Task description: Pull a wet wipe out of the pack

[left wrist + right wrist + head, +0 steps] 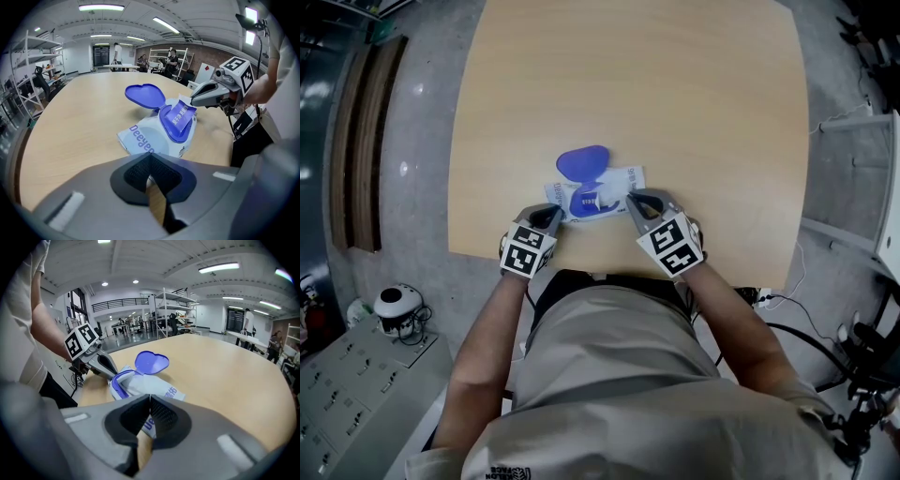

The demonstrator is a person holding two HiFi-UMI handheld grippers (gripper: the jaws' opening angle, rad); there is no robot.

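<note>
The wet wipe pack (614, 180) lies near the front edge of the wooden table (675, 94), white with blue print. Its blue heart-shaped lid (583, 162) is flipped open and a blue seal flap (180, 116) stands up from the opening. My left gripper (556, 214) is shut, its tips on the pack's near left edge (140, 143). My right gripper (632, 200) is shut on the pack's right end, and the white corner (185, 100) lifts up to its tips. In the right gripper view the pack (154, 383) runs under the jaws, with the left gripper (114, 373) at its far end.
The table's front edge (619, 265) is just behind both grippers. On the floor are a white round device (397, 303) at the left and cables (787, 300) at the right. Shelving (171, 310) and people stand far back in the hall.
</note>
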